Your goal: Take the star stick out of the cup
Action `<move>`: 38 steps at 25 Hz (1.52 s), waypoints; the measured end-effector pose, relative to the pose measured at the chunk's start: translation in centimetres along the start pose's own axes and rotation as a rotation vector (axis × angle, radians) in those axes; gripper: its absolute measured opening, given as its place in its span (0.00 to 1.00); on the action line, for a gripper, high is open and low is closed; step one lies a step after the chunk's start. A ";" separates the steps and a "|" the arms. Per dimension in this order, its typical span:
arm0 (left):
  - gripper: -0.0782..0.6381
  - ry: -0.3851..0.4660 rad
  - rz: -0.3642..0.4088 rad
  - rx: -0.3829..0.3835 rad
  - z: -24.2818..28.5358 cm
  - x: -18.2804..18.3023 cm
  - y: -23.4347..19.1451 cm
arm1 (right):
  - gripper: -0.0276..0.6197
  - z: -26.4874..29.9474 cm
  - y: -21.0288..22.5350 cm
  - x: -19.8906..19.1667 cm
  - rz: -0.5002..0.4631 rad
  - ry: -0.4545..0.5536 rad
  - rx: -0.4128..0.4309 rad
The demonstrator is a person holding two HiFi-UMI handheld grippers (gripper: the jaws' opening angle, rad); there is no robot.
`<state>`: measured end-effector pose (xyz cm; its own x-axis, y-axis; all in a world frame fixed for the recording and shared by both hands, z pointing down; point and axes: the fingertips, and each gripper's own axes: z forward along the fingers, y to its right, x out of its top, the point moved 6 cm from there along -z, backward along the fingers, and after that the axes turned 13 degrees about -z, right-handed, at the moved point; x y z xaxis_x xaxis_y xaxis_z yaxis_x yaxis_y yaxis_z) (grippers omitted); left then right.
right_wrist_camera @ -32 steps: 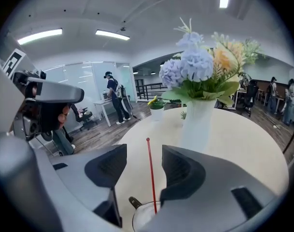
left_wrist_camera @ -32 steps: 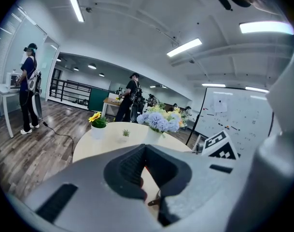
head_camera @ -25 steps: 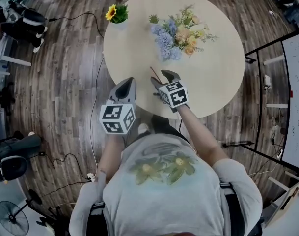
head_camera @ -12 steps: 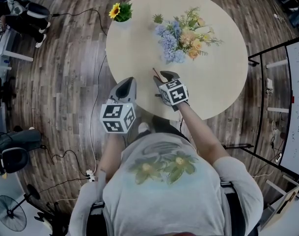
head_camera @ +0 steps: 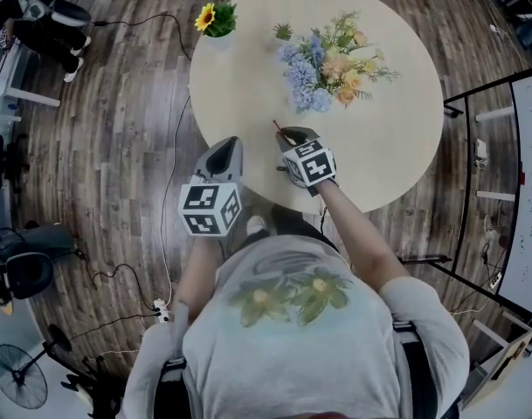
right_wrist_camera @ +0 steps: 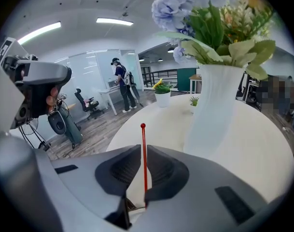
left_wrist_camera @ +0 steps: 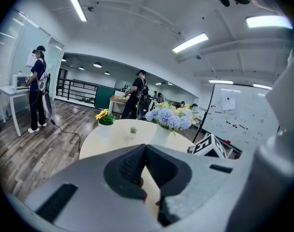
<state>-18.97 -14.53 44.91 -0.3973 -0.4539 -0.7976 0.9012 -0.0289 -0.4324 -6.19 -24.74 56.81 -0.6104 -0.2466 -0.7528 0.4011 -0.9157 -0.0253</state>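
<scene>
Right gripper [right_wrist_camera: 142, 151] jaws just closed on the star stick [right_wrist_camera: 143, 138] between them.

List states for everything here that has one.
Thin red ball-tipped stick: pinched, tip poking past the jaws.
Right gripper: jaws have just been closing, shut on that stick.
Left gripper: shut, empty.
White flower vase: upright on round beige table.
Yellow sunflower pot: upright near table edge.

light: bright, even, from ceiling tubes [left_wrist_camera: 191, 42] | shadows: faint | edges: fisheye warp, dark vignette corners
</scene>
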 end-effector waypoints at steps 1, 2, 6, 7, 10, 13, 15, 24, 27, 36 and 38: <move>0.11 0.001 -0.001 0.000 0.0 0.0 0.0 | 0.12 0.0 0.0 0.0 -0.002 0.000 -0.002; 0.11 0.002 -0.001 0.001 -0.1 0.0 0.0 | 0.11 -0.1 -0.1 0.0 -0.005 0.000 -0.003; 0.11 0.004 -0.007 0.002 -0.1 -0.2 -0.1 | 0.09 -0.2 -0.2 0.0 -0.014 0.001 -0.008; 0.11 0.004 -0.009 0.003 -0.1 -0.2 -0.1 | 0.09 -0.3 -0.2 0.1 -0.018 0.002 -0.011; 0.11 0.006 -0.015 0.002 -0.2 -0.3 -0.1 | 0.09 -0.6 -0.3 0.3 -0.025 0.008 -0.017; 0.11 0.005 -0.019 0.001 -0.3 -0.5 -0.1 | 0.09 -0.9 -0.4 0.3 -0.026 0.013 -0.021; 0.11 0.002 -0.019 -0.001 -0.4 -0.6 0.0 | 0.09 -1.2 -0.5 0.3 -0.026 0.016 -0.024; 0.11 0.000 -0.008 -0.019 -0.5 -0.9 0.8 | 0.09 -2.7 -0.4 0.2 -0.014 0.043 -0.051; 0.11 0.000 -0.005 -0.026 -0.7 -1.0 1.0 | 0.09 -3.4 -0.5 0.2 -0.011 0.058 -0.065; 0.11 -0.006 0.011 -0.052 -1.2 -1.6 2.1 | 0.09 -5.8 -0.7 -0.1 0.007 0.101 -0.113; 0.11 -0.006 0.014 -0.060 -1.3 -1.7 2.3 | 0.09 -6.3 -0.8 -0.2 0.008 0.112 -0.124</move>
<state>-16.45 -12.69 44.70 -0.3835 -0.4596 -0.8011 0.8946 0.0305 -0.4458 -2.10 -21.98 52.81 -0.5300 -0.2103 -0.8215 0.4910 -0.8659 -0.0951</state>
